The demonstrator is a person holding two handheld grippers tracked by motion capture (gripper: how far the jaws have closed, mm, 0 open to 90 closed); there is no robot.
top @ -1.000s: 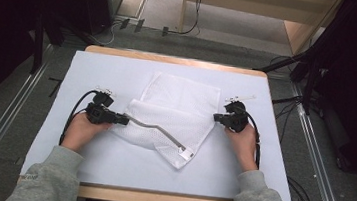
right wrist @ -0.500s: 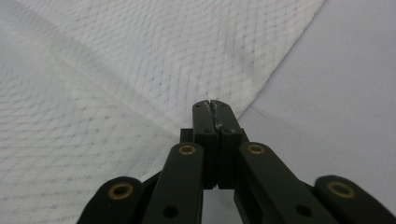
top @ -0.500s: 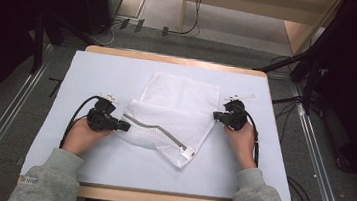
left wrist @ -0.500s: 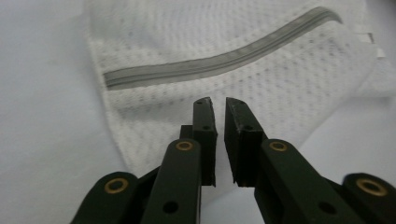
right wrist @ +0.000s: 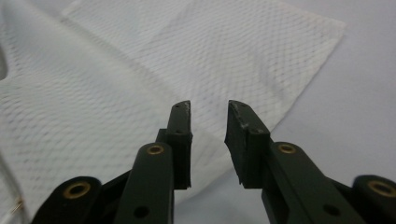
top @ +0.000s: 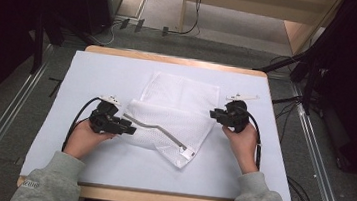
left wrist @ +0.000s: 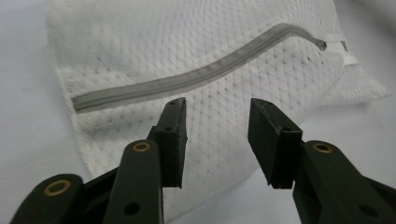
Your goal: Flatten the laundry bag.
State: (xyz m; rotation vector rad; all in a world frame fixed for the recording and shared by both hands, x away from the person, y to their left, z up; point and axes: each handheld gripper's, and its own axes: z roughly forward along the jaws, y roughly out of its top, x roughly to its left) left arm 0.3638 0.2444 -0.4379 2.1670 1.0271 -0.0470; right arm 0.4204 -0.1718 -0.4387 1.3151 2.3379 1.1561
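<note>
High view, nearest first: grey sleeves come in over the table's near edge; the left tool hangs at the near-left edge of the white mesh laundry bag, jaws just opened fairly wide, nothing between them; the right tool, just parted to a narrow gap and also empty, sits by the bag's right edge. Folded mid-table, the bag shows a grey zipper slanting toward its near corner, a second layer spread toward the far edge. Risk, I judge: springy mesh unfolding once released; a jaw snagging the weave would drag it askew.
</note>
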